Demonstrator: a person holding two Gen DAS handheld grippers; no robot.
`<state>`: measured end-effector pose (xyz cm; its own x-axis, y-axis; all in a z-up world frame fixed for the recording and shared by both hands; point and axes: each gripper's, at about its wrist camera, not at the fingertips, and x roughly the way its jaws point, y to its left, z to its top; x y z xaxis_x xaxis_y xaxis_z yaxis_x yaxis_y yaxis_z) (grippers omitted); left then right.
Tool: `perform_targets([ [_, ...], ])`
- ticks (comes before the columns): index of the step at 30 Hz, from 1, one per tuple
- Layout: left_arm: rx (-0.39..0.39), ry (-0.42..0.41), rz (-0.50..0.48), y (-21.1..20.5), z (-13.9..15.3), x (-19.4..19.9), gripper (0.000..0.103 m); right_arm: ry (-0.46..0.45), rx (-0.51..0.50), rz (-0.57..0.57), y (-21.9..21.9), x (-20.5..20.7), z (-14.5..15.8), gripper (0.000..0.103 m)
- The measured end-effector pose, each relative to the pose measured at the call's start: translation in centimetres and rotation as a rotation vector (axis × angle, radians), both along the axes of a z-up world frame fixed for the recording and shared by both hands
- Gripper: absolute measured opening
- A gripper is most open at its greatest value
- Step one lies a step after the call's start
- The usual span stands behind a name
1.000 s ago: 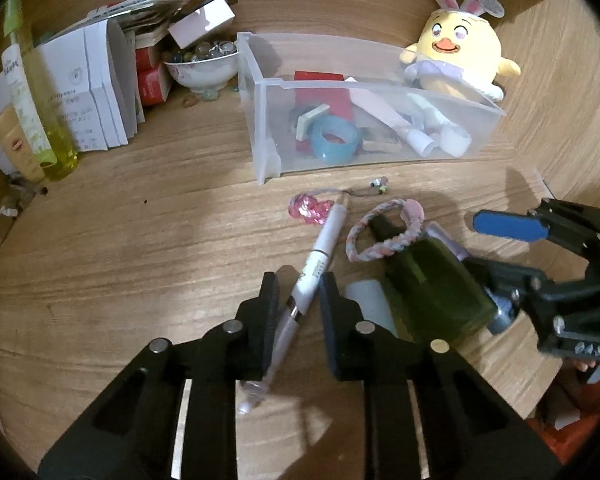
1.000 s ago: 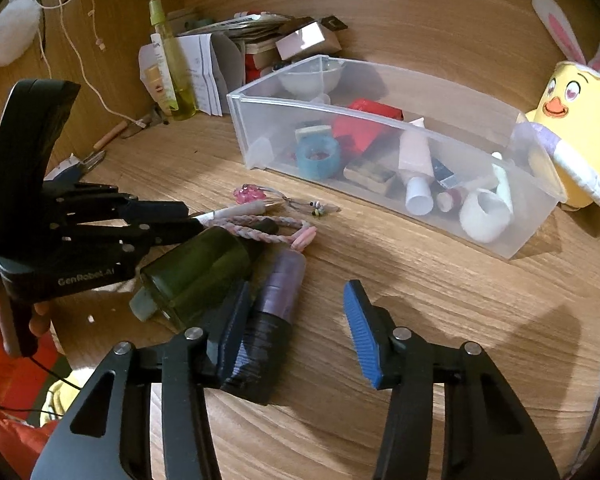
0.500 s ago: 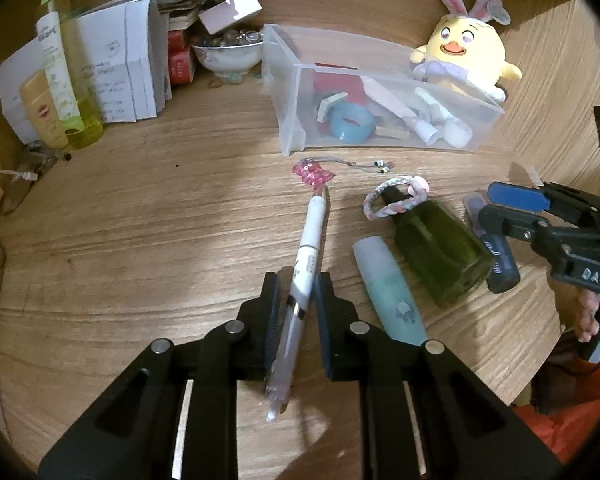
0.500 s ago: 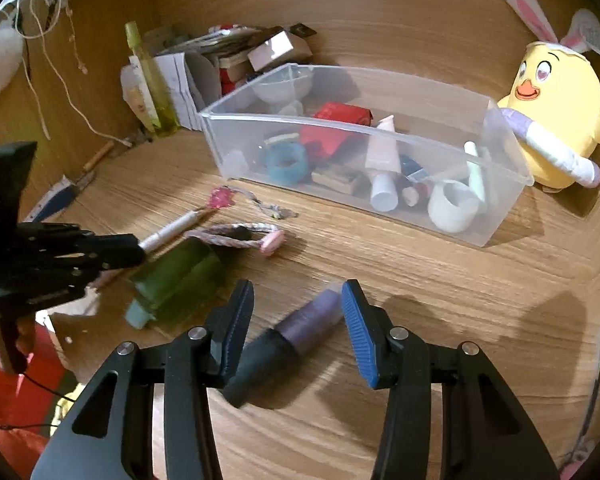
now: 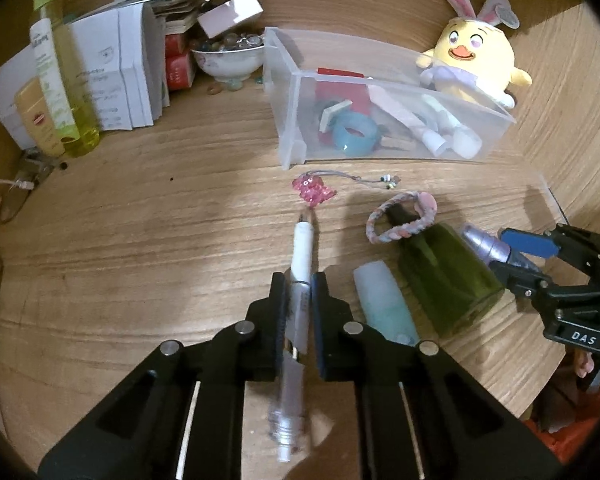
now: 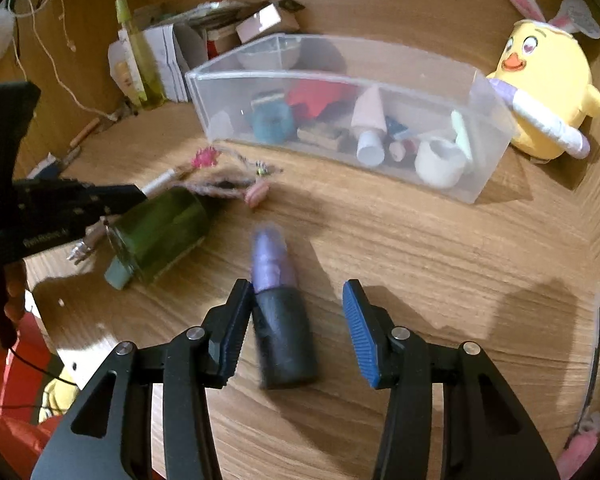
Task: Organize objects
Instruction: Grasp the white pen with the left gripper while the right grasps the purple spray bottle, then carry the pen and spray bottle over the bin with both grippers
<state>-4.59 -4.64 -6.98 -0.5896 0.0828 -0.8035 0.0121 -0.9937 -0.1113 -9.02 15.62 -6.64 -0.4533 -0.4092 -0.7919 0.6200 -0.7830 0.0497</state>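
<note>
My left gripper [image 5: 299,292] is shut on a white pen [image 5: 301,264], lifted a little above the wooden table. My right gripper [image 6: 296,312] is open around a purple-and-black tube [image 6: 278,308] that lies on the table against its left finger; the tube also shows in the left wrist view [image 5: 486,245]. A dark green bottle [image 5: 444,276], a pale teal tube [image 5: 384,306], a braided bracelet [image 5: 400,218] and a pink charm [image 5: 314,192] lie between the grippers. A clear plastic bin [image 6: 484,152] holds several small items behind them.
A yellow plush chick [image 6: 540,84] sits beside the bin's right end. A yellow-green bottle [image 5: 56,80], white boxes [image 5: 116,80] and a bowl of beads [image 5: 228,60] crowd the back left. Wooden walls enclose the back and right.
My left gripper has lifted the pen and pulled it back from the charm. My right gripper has closed in around the purple-and-black tube, which has swung upright between the fingers.
</note>
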Motion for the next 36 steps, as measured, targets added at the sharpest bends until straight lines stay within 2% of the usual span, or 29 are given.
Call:
perform_targets([
  [2,0.006,0.0,0.007,-0.1,0.0,0.4,0.01,0.007,0.005,-0.003,0.1,0.1,0.0,0.04],
  [3,0.009,0.0,0.01,-0.2,0.0,0.5,0.01,0.009,0.003,-0.006,0.2,0.0,0.0,0.032],
  [5,0.015,0.0,0.019,-0.3,0.0,0.8,0.01,0.004,-0.006,-0.009,0.4,-0.2,0.1,0.023],
  [12,0.019,0.031,0.029,-0.3,0.9,1.6,0.01,0.037,-0.03,-0.019,0.5,-0.2,0.9,0.023],
  [20,0.017,0.101,0.024,0.3,3.5,2.1,0.01,0.085,-0.095,-0.025,0.7,-0.4,3.0,0.023],
  [36,0.058,0.215,-0.043,3.2,7.9,-0.6,0.01,0.187,-0.195,-0.061,2.1,-2.0,7.4,0.023],
])
